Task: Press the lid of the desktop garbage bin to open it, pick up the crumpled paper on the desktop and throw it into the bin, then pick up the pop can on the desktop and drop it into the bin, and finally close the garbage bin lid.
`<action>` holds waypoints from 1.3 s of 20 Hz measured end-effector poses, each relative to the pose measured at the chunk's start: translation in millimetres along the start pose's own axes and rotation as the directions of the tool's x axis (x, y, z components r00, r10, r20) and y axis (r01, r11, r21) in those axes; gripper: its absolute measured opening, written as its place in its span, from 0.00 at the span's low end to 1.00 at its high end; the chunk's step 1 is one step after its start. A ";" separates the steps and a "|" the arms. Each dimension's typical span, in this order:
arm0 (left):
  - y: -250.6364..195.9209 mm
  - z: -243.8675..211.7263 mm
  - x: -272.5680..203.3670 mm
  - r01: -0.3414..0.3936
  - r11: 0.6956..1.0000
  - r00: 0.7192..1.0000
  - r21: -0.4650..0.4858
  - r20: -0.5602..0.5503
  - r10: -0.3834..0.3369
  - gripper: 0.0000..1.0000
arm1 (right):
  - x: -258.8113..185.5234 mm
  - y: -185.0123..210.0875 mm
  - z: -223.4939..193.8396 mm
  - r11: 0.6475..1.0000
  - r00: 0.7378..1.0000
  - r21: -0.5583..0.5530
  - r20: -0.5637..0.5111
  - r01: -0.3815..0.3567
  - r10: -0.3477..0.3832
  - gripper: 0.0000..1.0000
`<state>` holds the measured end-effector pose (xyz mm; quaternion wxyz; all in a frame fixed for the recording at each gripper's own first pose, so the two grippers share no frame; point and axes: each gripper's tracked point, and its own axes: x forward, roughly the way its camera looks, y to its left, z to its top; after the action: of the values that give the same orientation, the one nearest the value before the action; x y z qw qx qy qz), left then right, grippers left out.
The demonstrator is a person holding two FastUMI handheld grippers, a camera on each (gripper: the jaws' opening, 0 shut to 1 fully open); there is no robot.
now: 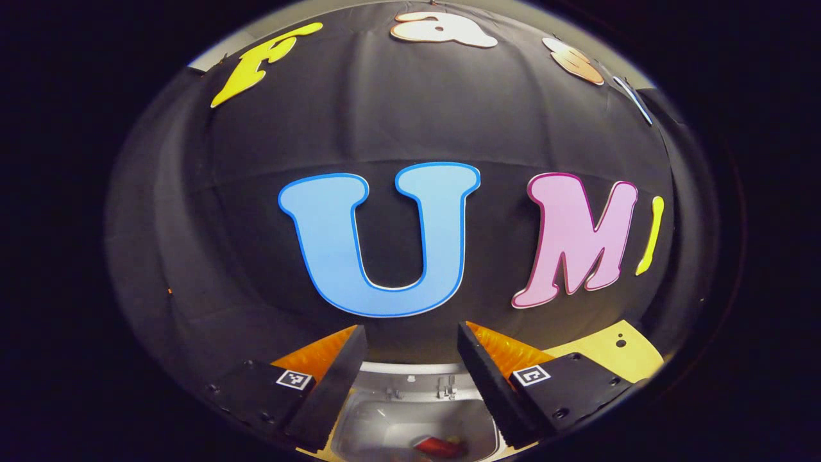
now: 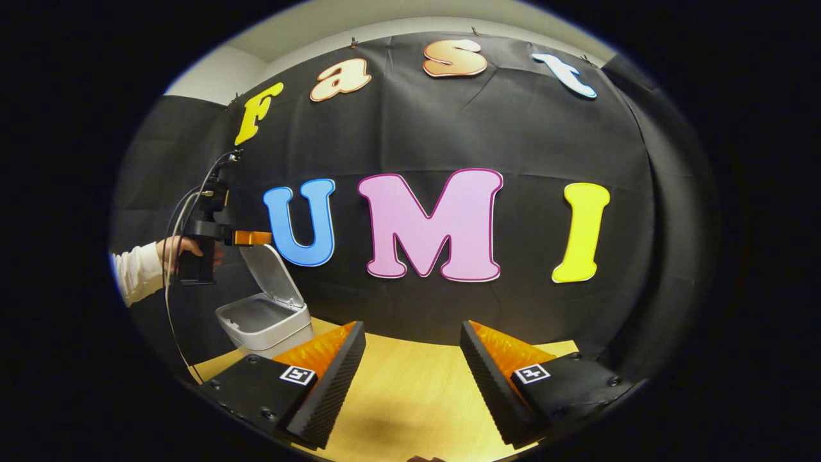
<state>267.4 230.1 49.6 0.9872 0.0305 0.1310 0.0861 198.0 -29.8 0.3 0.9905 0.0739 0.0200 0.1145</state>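
Observation:
My left gripper (image 1: pixel 410 330) is open and hangs right over the open grey garbage bin (image 1: pixel 359 427). On the bin's floor lies a red object (image 1: pixel 439 444) that looks like the pop can. In the right gripper view the bin (image 2: pixel 266 324) stands at the table's far left with its lid (image 2: pixel 274 273) tipped up and back. A hand in a white sleeve (image 2: pixel 138 273) holds the left gripper (image 2: pixel 255 238) level with the lid's top edge. My right gripper (image 2: pixel 410 327) is open over bare table, with nothing between its fingers.
The light wooden table (image 2: pixel 417 391) stretches in front of my right gripper up to the black cloth wall. A cable (image 2: pixel 172 282) hangs from the left gripper down past the bin. A strip of table (image 1: pixel 616 353) shows to the right of the bin.

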 end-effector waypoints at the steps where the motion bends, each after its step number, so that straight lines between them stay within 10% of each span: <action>1: 1.5 -9.5 -7.8 0.006 1.000 0.999 0.007 -0.035 -0.005 0.98 | -0.5 4.4 -0.1 1.000 1.000 0.011 -0.004 -0.003 0.003 0.96; 13: 0.4 -176.7 -45.0 0.099 0.995 0.875 0.017 -0.477 -0.079 0.99 | -12.3 17.4 -12.2 0.999 1.000 0.038 -0.020 0.003 -0.002 0.96; 26: -5.5 -151.7 -37.1 0.101 0.995 0.968 0.014 -0.231 -0.095 0.95 | -39.8 18.7 -17.2 0.999 0.998 -0.021 -0.033 0.045 -0.046 0.96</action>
<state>193.1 223.8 -87.7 0.9679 0.0263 0.2469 0.0384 154.1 -18.6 -12.9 0.9930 0.0617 0.0369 0.0934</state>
